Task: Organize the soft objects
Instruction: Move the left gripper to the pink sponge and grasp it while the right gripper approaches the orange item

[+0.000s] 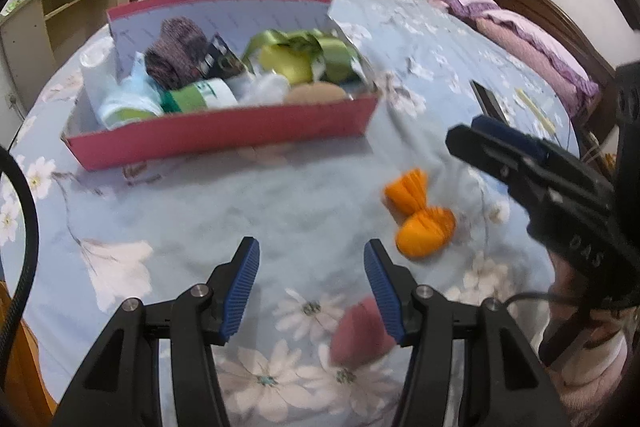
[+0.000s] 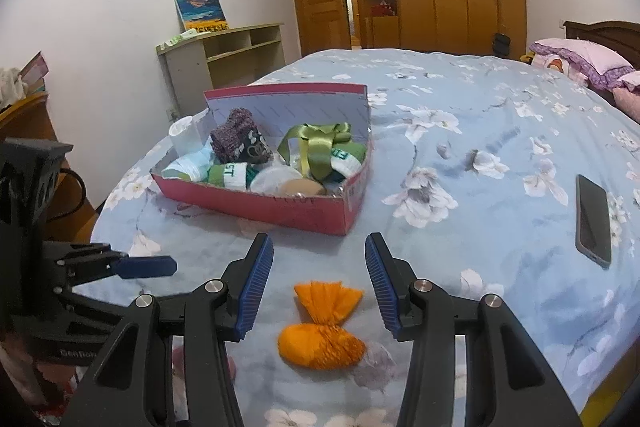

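Note:
A pink cardboard box sits on the floral bedspread, filled with soft items: a purple knit sock, green ribbon, rolled socks and a tan pad. An orange bow-shaped soft toy lies on the bed in front of the box. My right gripper is open, its jaws on either side of the orange toy just above it; it also shows in the left wrist view. My left gripper is open and empty, left of the toy. A pink soft object lies under its right finger.
A black phone lies on the bed to the right. Pink pillows and a dark headboard are at the far right. A shelf unit stands by the left wall, wardrobes behind.

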Demonstrator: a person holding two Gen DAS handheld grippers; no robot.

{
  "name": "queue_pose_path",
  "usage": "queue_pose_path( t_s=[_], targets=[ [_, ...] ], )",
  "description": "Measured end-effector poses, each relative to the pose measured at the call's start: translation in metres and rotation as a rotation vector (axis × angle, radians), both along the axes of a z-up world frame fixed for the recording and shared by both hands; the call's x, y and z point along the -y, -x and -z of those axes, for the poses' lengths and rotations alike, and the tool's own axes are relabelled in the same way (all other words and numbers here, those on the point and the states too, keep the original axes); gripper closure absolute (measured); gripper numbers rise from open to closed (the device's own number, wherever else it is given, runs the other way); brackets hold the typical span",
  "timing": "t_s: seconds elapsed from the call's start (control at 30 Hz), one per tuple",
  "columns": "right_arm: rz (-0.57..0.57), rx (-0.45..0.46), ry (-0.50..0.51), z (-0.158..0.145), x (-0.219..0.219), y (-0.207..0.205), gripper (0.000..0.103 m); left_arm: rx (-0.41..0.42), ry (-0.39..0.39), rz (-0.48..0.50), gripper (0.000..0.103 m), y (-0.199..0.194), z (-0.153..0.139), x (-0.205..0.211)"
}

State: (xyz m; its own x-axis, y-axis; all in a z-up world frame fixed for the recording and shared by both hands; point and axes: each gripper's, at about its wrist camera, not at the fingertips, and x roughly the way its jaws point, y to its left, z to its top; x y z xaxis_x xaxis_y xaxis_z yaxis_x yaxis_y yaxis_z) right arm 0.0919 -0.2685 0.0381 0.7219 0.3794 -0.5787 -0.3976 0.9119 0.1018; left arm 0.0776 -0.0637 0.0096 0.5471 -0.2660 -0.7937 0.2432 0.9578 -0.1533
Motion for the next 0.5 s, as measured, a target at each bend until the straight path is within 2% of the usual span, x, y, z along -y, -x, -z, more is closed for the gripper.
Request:
queue_pose_path(
  t_s=[0.5],
  targets=[
    [0.048,-0.045,0.004,0.02,0.018,0.007,0.054,-0.056,-0.019,0.137,0.045,0.021,0.017,0.026]
  ],
)
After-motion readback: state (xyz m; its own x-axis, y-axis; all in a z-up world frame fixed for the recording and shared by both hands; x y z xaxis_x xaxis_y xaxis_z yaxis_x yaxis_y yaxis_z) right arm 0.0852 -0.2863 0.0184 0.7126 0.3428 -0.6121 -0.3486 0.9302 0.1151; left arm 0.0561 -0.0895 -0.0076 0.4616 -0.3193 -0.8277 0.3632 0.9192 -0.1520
